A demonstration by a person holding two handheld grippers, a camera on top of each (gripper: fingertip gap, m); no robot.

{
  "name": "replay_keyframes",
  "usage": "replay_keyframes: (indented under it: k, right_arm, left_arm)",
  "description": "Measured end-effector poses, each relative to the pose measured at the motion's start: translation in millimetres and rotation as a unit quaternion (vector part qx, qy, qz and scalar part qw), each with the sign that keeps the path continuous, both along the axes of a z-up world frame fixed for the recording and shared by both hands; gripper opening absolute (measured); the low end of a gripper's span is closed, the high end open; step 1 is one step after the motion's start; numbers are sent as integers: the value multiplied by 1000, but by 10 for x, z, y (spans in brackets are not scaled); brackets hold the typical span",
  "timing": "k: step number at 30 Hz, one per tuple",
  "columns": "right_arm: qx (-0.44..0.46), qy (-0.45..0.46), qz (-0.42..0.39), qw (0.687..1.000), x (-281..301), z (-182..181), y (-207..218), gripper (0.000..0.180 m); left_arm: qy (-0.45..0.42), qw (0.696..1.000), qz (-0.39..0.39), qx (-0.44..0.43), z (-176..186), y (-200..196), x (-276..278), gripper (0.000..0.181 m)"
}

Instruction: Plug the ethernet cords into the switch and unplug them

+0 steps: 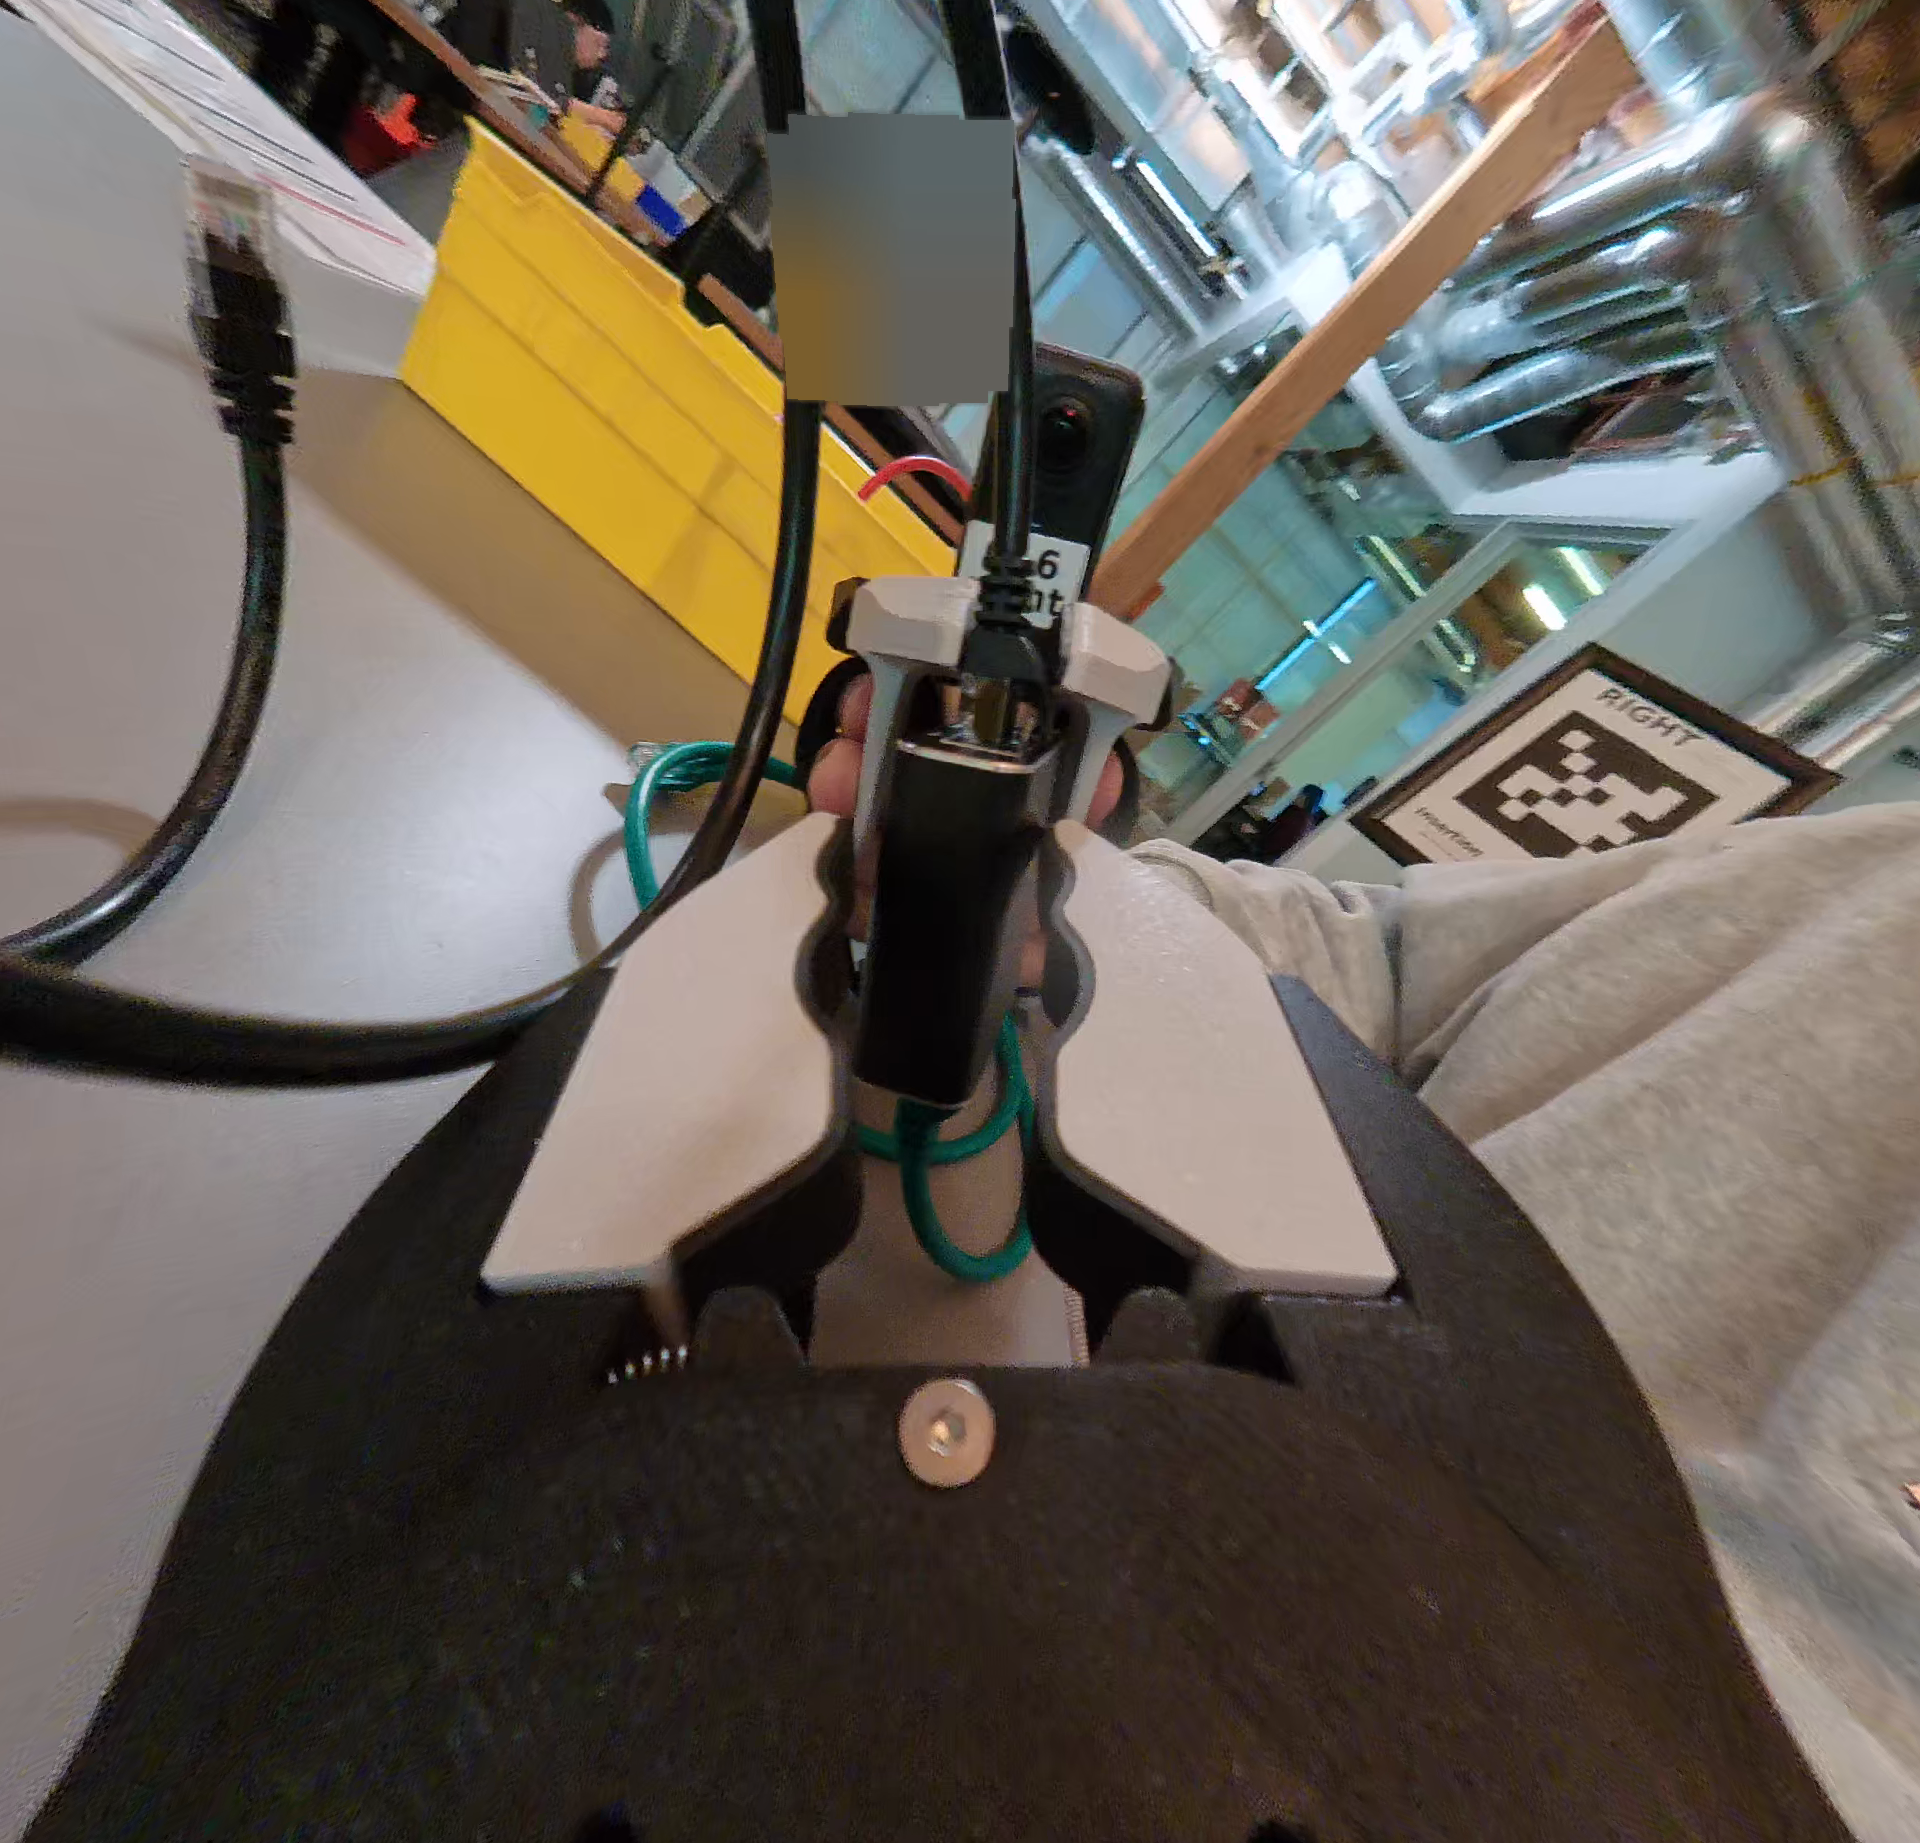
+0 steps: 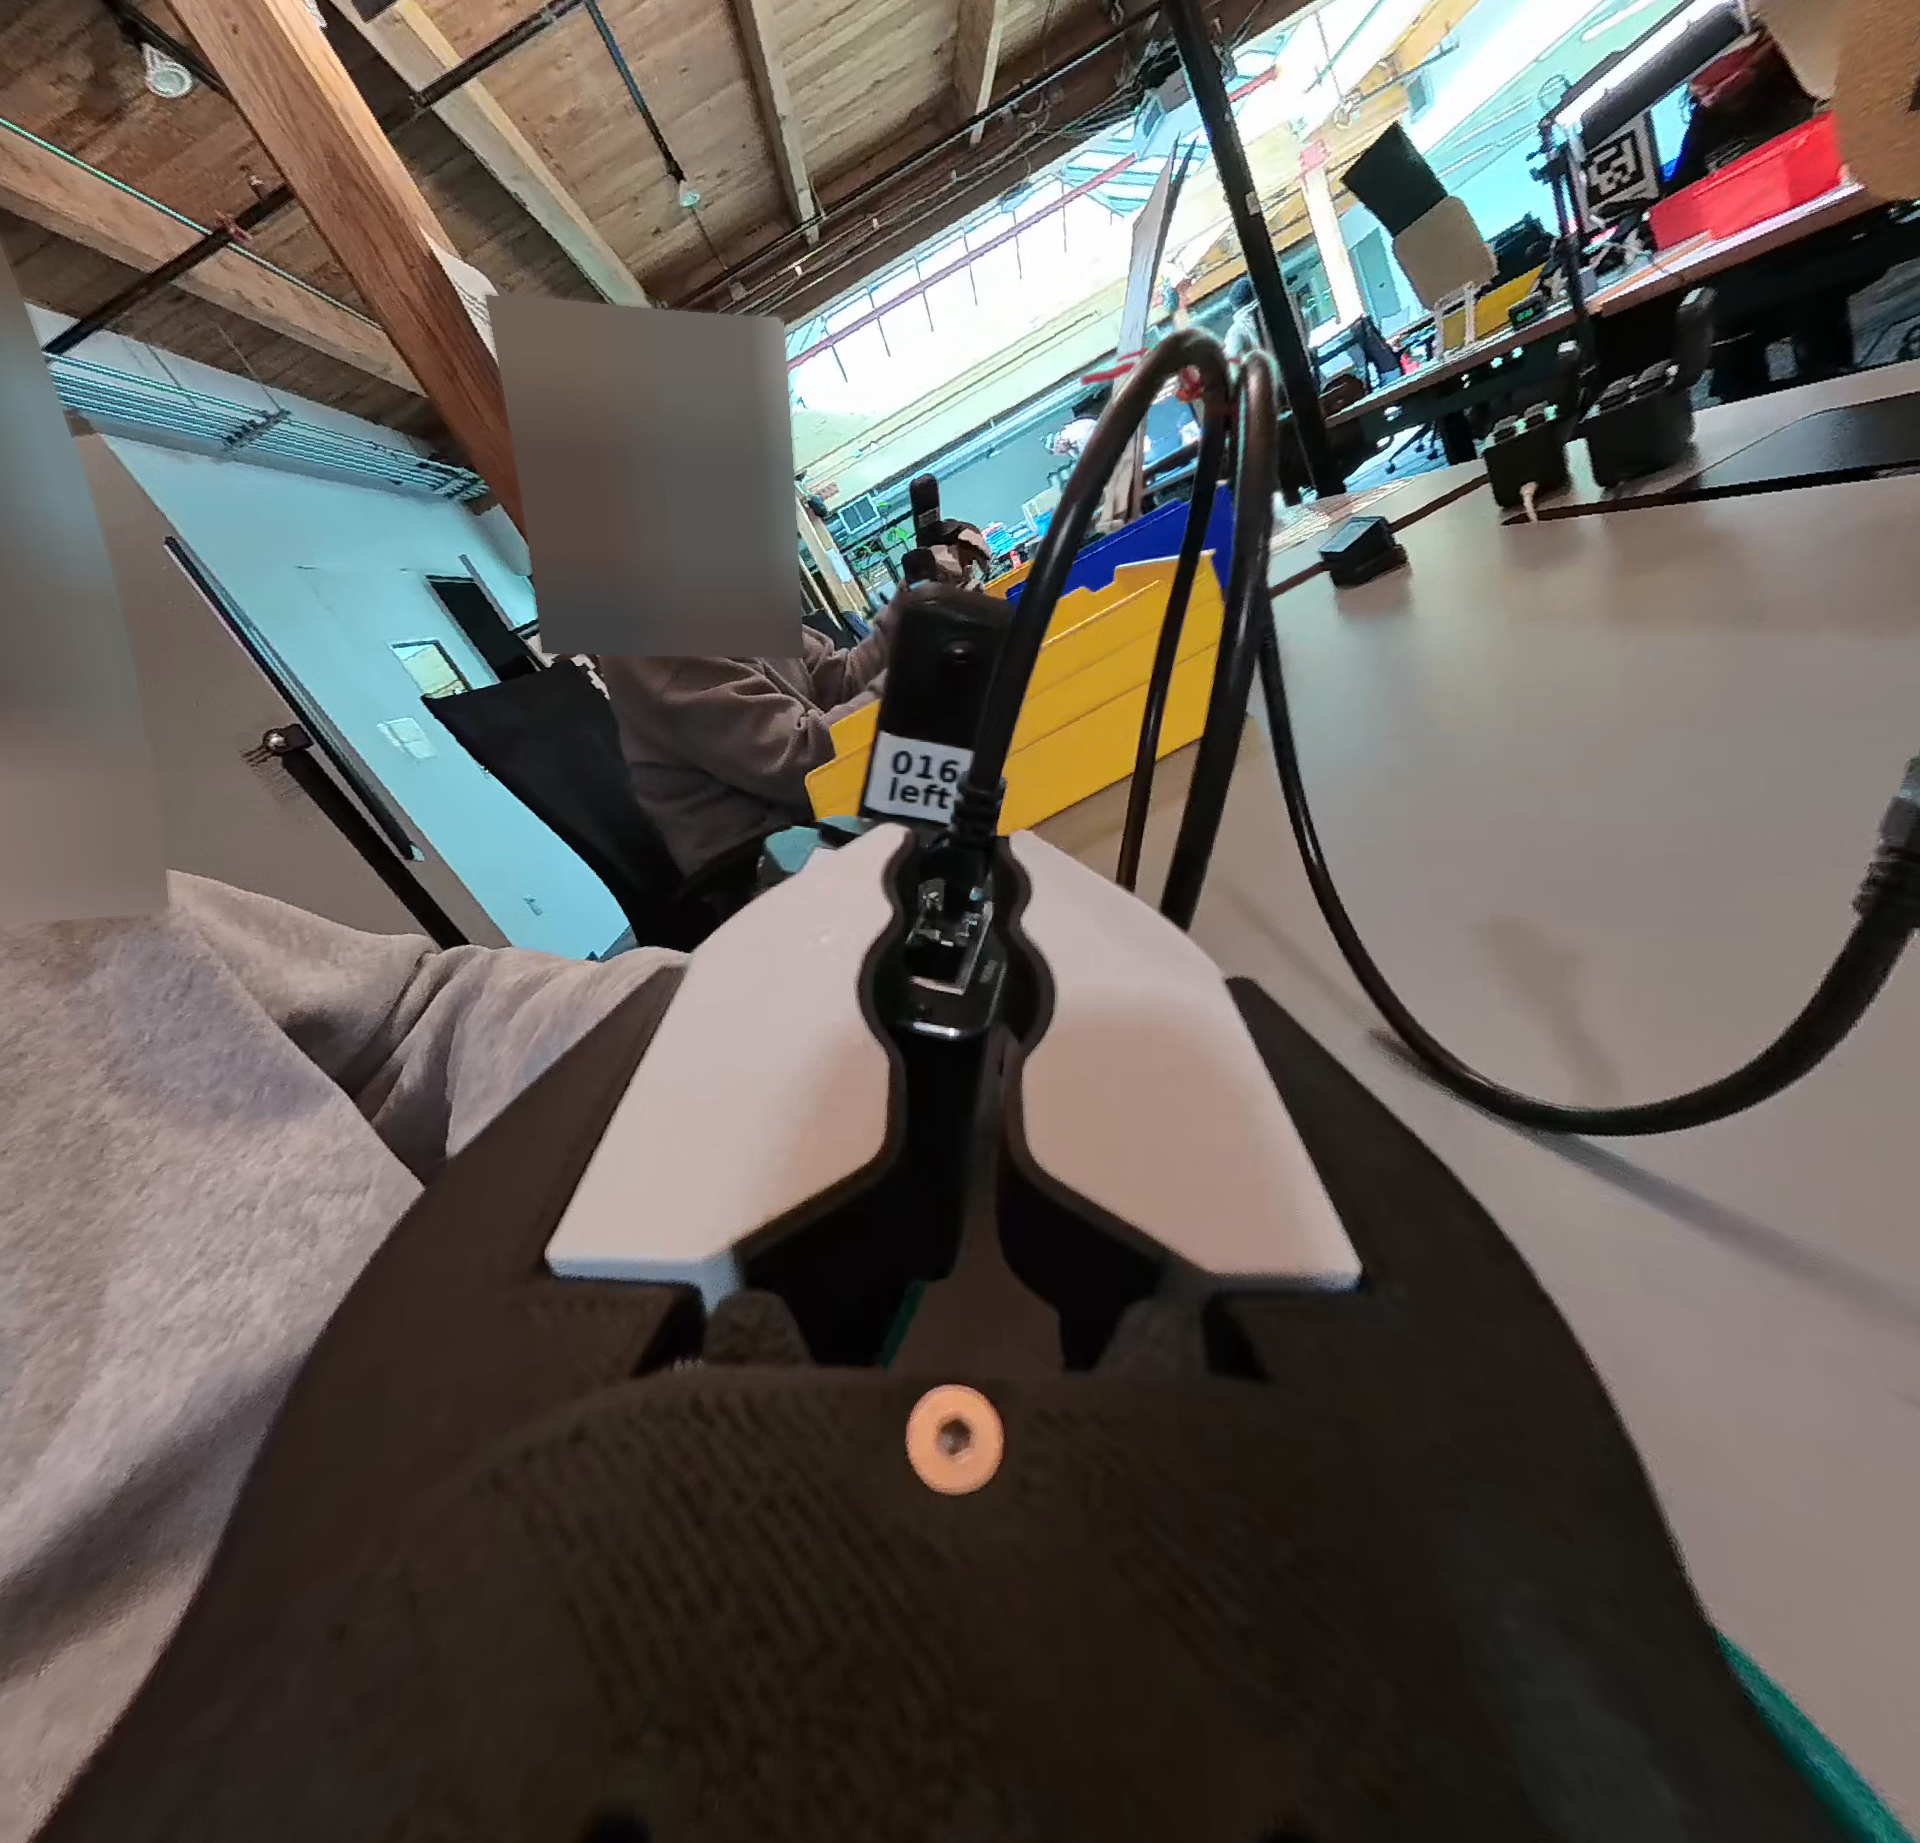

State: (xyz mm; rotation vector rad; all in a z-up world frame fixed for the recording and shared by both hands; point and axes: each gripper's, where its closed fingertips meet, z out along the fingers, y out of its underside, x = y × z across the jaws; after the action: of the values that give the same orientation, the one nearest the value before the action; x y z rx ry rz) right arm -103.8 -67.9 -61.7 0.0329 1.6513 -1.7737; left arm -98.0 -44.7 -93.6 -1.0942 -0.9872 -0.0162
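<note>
My left gripper [image 1: 940, 858] is shut on a narrow black switch [image 1: 940, 962] and holds it above the table. A black ethernet plug [image 1: 995, 650] sits in the port at the switch's far end. My right gripper [image 1: 1003, 650] comes from the opposite side and is shut on that plug. In the right wrist view the right gripper [image 2: 954, 858] clamps the plug [image 2: 961, 884], with the switch body [image 2: 935, 1118] running back between the fingers. The black cord's free plug [image 1: 234, 266] sticks up beside the switch [image 2: 1901, 837]. A green cord [image 1: 665, 785] lies on the table below.
The grey table [image 1: 364, 754] holds yellow bins [image 1: 582, 370], a white box [image 1: 208, 131] and a framed marker board [image 1: 1590, 775]. In the right wrist view a blue bin [image 2: 1122, 546], small black devices [image 2: 1361, 552] and a seated person in grey [image 2: 717, 733] lie beyond.
</note>
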Motion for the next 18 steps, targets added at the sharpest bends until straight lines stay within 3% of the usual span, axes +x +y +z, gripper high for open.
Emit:
replay_keyframes:
  k: [5, 10, 18]
  right_arm:
    - [13, 18, -17, 1000, -32, -38, -16, 14]
    - [29, 96, -67, 993, -127, -93, -24, 18]
    - [45, 82, -31, 995, -49, -143, -15, 27]
  left_arm:
    - [0, 999, 10, -35, -30, -19, 2, 27]
    - [-2, 998, 28, -63, -58, -71, -6, 26]
    - [-2, 998, 8, -67, -67, -30, 14, 25]
